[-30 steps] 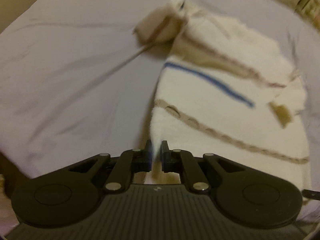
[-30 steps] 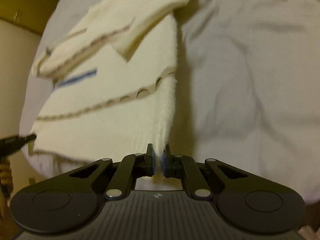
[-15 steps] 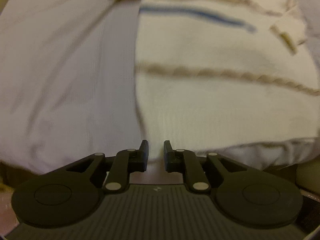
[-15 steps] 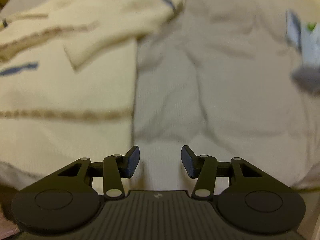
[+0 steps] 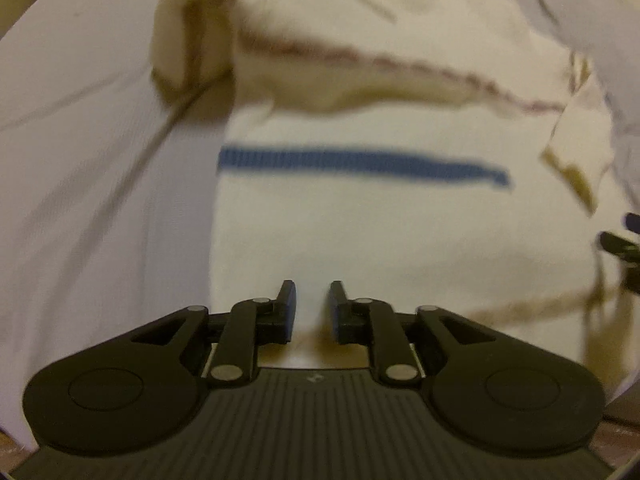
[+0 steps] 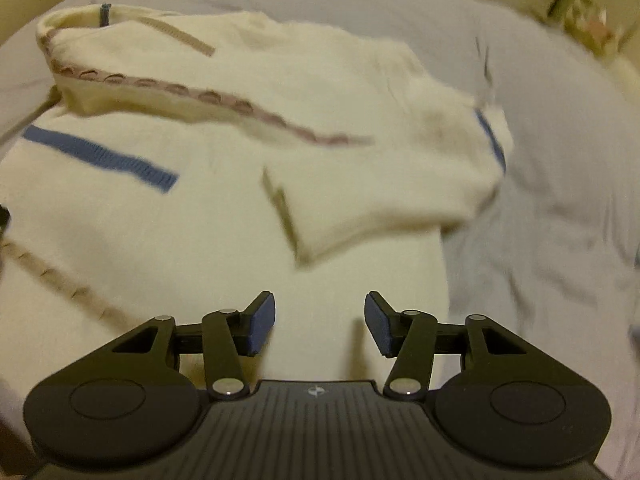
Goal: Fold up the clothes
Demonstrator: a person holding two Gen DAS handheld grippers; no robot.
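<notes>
A cream knit sweater (image 5: pixel 360 232) with a blue stripe (image 5: pixel 360 164) and brown trim lies flat on the bed, its upper part folded down over the body. My left gripper (image 5: pixel 312 300) hovers over its lower left part; its jaws are opening by a narrow gap and grip nothing. In the right wrist view the sweater (image 6: pixel 200 220) shows a sleeve (image 6: pixel 380 180) folded across it. My right gripper (image 6: pixel 320 312) stands over the lower right part, its jaws wide and still opening, with nothing between them. Its tip (image 5: pixel 618 244) shows at the left view's right edge.
A pale lavender sheet (image 5: pixel 100 200) covers the bed around the sweater, wrinkled on the right side (image 6: pixel 560 200). Beige furniture or wall (image 6: pixel 592 20) stands beyond the bed's far right. The bed's near edge (image 5: pixel 12 452) is at the lower left.
Both grippers were shut on the sweater's lower edge and have let go and opened. The sweater has dropped flat. Both views have moved further over the garment.
</notes>
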